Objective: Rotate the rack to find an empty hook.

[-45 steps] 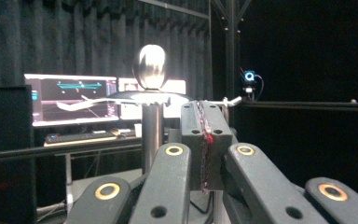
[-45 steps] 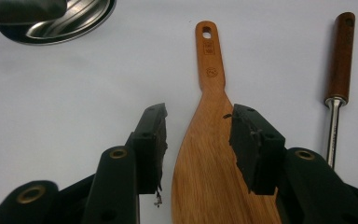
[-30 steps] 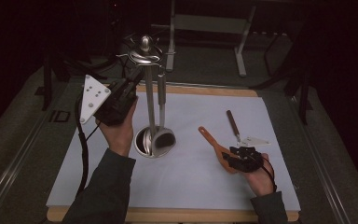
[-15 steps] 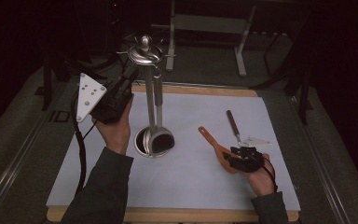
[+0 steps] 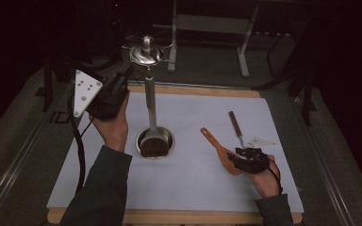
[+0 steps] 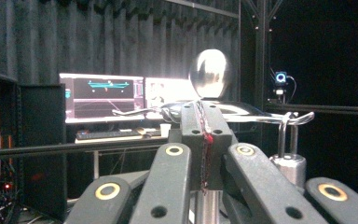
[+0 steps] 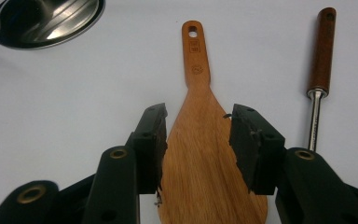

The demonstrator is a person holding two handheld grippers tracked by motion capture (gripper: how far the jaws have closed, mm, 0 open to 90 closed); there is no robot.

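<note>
White tabletop (image 5: 193, 188): L gripper (image 6: 204, 140) jaws closed near rack top (image 6: 209, 74); R gripper (image 7: 198, 140) jaws straddle wooden spatula (image 7: 205, 154).

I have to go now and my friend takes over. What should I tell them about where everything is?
Left hand-held gripper: raised beside the top of the metal utensil stand, jaws shut, nothing seen between them.
Right hand-held gripper: low over the white mat, jaws open on either side of the wooden spatula blade, not yet closed on it.
A wooden-handled metal tool lies flat beside the spatula, untouched.
A ladle stands in the stand's base.
Left to do, probably: grip the spatula and hang it on the stand, then the other tool.
</note>
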